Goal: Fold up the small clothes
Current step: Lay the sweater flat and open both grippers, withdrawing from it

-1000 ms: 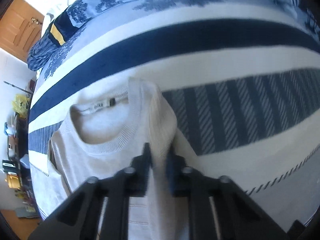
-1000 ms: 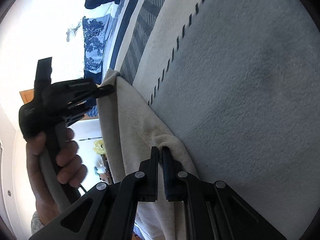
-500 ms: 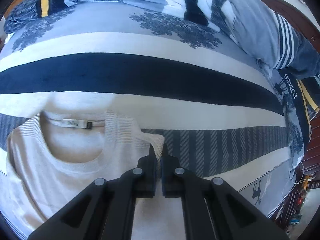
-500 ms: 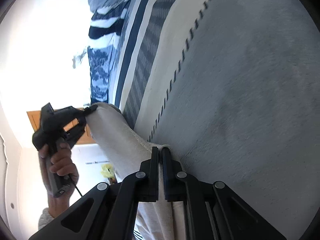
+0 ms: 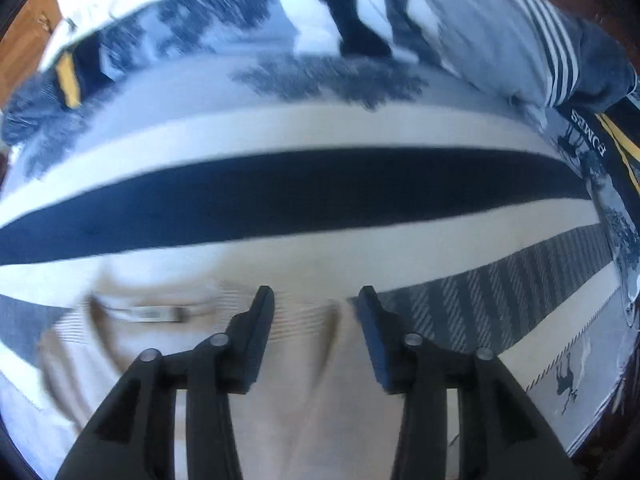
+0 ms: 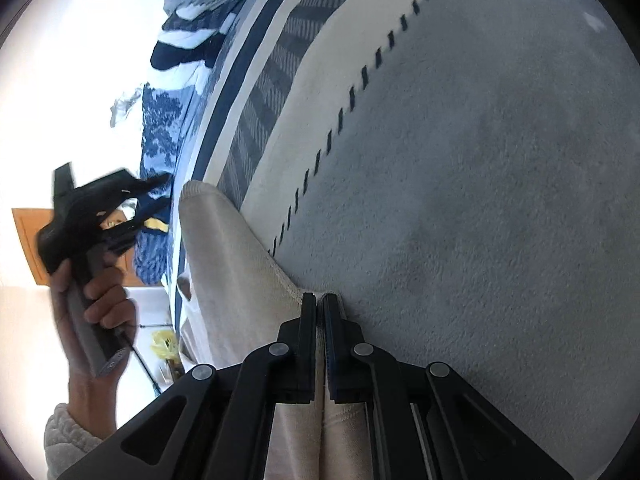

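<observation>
Left gripper now apart over the sweater, jaws just opened, nothing between them; half a second back, clamped on the shoulder fold. Seen from the right wrist, held off the cloth to the side by a hand with a fleecy sleeve. Right gripper clamped together on the sweater's lower edge, cloth pinched between the pads, as in both earlier frames. Sweater beige, knit, flat on the bed, neck label up, one side already laid inward so a straight folded edge runs from the right gripper's pinch toward the collar. Likely meaning: side fold set at the top end, low corner not yet let go; next probably release there, then the other side or a crosswise fold. Soft knit, may creep back if pulled on release. Under it, a bedspread with grey plush, a dashed seam, hatched bands and a wide navy stripe. Further off, blue patterned pillows, a striped garment, dark headboard at the corner. Beyond, an orange door, white wall, bright glare. Left view blurred.
</observation>
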